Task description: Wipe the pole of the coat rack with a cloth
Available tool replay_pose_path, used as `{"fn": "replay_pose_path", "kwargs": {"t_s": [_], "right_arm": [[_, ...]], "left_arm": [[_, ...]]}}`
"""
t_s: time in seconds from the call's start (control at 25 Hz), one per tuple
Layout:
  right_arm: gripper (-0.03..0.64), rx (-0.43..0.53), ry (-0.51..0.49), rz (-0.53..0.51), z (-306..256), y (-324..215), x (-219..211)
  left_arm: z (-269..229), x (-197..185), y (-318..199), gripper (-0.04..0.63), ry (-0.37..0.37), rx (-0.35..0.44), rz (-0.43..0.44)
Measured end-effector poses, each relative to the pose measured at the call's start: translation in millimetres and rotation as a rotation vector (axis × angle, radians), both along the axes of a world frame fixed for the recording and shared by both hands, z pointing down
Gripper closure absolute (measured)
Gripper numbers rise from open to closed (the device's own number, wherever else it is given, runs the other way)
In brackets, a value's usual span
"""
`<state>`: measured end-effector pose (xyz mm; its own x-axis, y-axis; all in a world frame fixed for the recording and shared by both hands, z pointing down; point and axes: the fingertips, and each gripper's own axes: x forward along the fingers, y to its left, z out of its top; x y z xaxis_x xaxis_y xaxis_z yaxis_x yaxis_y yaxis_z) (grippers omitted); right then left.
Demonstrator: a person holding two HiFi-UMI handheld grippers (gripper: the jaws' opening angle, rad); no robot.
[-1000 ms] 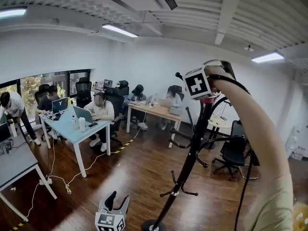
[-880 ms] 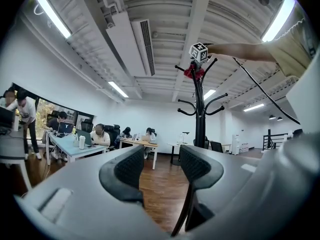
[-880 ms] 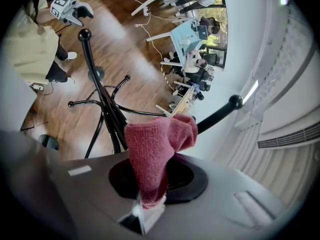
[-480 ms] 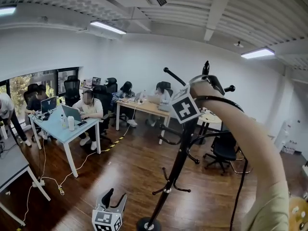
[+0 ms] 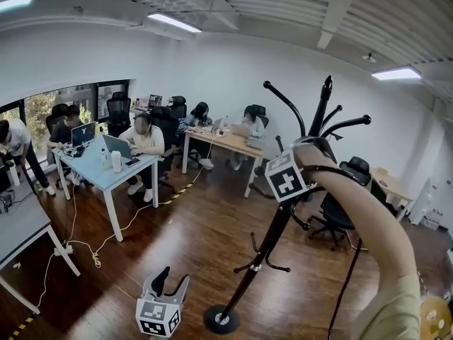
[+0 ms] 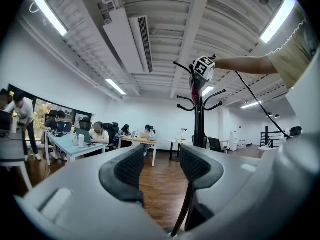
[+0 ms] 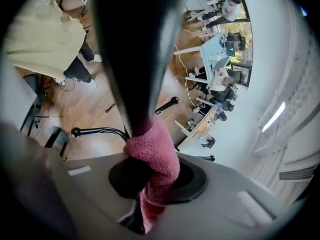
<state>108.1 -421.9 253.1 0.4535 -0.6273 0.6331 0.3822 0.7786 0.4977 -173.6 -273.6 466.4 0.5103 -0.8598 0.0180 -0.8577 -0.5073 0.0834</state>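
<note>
The black coat rack pole [image 5: 267, 241] rises tilted from its round base [image 5: 221, 319] to the hooks [image 5: 322, 112]. My right gripper [image 5: 288, 180] sits on the pole a little below the hooks. In the right gripper view the right gripper [image 7: 152, 178] is shut on a pink cloth [image 7: 154, 156], which is pressed against the dark pole [image 7: 132, 49]. My left gripper [image 5: 168, 287] hangs low near the base, apart from the pole. Its jaws [image 6: 156, 168] stand open with nothing between them; beyond them stand the rack [image 6: 199, 119] and the pink cloth [image 6: 192, 90].
People sit at a light blue desk [image 5: 106, 176] and a wooden desk [image 5: 226, 146] at the back left. A white table corner [image 5: 28, 232] stands at the left with cables [image 5: 85, 253] on the wood floor. A black office chair [image 5: 340, 214] stands behind the rack.
My right gripper has slid down the pole with the cloth, from near the top hooks to below them. The left gripper has stayed low near the base.
</note>
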Motion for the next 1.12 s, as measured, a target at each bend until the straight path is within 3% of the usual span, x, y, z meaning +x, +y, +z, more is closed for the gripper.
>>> {"fn": "replay_pose_path", "kwargs": {"t_s": [0.16,0.4,0.52,0.76,0.96,1.12], "right_arm": [[0.566,0.041,-0.171,-0.029,-5,7,-13],[0.566,0.121,-0.600,-0.031,-29,34,-39],[0.566,0.153,-0.761,-0.096,-35,59,-52],[0.566,0.198,-1.268,-0.252,-56,121,-99],[0.565,0.367,-1.717,-0.177,-53,143,-52],[0.565,0.602,-2.139,-0.278,-82,175,13]], "left_arm": [[5,-11,0,0.374,0.010,-0.003,-0.014],[8,1,-1,0.374,0.015,-0.016,0.021],[7,21,6,0.374,0.030,-0.015,0.073],[4,54,10,0.374,0.033,-0.005,0.169],[-24,80,11,0.374,0.038,0.059,0.222],[-41,97,8,0.374,0.032,0.084,0.233]]}}
